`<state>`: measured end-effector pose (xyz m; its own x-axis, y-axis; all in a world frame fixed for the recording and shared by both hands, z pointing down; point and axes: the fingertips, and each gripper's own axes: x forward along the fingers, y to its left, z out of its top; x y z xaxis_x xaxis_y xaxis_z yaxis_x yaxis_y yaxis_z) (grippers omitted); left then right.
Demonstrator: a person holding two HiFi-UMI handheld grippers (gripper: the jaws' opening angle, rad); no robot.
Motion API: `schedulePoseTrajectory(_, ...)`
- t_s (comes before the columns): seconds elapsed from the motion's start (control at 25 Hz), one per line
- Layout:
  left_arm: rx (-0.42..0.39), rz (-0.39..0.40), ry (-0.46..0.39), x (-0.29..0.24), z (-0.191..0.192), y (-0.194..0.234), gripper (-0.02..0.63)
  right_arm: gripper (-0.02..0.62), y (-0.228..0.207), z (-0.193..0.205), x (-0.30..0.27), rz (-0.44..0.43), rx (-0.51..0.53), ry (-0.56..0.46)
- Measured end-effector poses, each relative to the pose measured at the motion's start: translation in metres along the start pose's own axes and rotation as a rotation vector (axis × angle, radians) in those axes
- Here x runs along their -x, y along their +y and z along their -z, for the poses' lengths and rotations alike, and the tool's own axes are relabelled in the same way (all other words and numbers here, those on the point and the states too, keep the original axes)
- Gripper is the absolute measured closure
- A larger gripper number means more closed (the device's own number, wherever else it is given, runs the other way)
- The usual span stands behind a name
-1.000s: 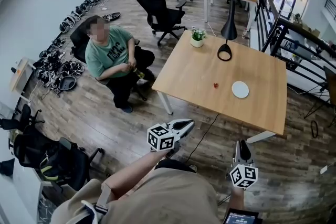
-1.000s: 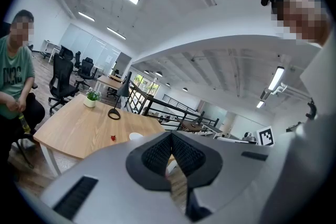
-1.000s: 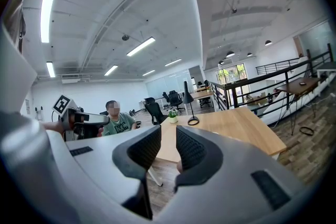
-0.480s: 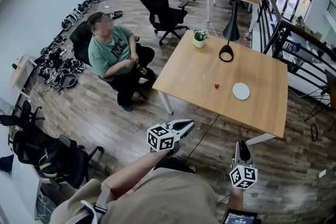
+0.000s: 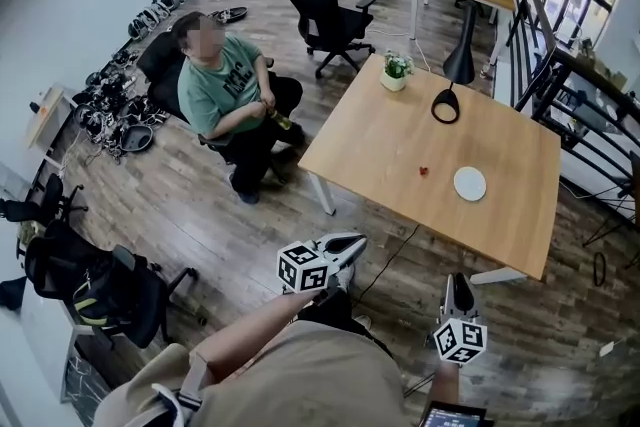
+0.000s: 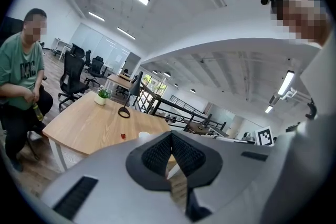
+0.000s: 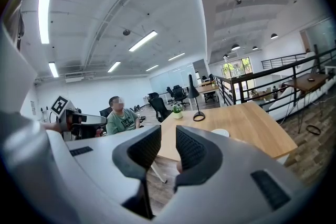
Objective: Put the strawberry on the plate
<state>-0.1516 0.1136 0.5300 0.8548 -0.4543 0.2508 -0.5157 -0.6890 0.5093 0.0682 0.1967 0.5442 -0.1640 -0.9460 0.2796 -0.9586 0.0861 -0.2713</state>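
Right gripper [image 5: 456,281] is held parted, empty; small red strawberry [image 5: 424,171] near round white plate [image 5: 469,183] should be approached squarely.

I can read nothing for certain. The print on the seated person's green shirt [image 5: 232,87] is too blurred. The cube [image 5: 303,268] on my left gripper [image 5: 353,241], like that on my right gripper [image 5: 457,281], carries only square markers.
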Motion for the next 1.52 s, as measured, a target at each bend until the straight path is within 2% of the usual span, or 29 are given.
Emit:
schedulePoseTrajectory(0.48,0.035,-0.02,-0.042,-0.028,-0.056,0.077,0.606,0.518,0.014,-0.034,-0.1,-0.036,0.036,0.029)
schedulePoseTrajectory(0.84,0.041,0.004,-0.017,-0.055,-0.084,0.134,0.606,0.517,0.021,-0.051,-0.167,-0.022,0.046,0.039)
schedulePoseTrajectory(1.24,0.028,0.101,0.026,-0.098,-0.115,0.176,0.606,0.518,0.016,-0.07,-0.209,0.078,0.052,0.039)
schedulePoseTrajectory(1.52,0.028,0.154,0.061,-0.124,-0.114,0.204,0.606,0.517,0.012,-0.064,-0.235,0.131,0.05,0.061)
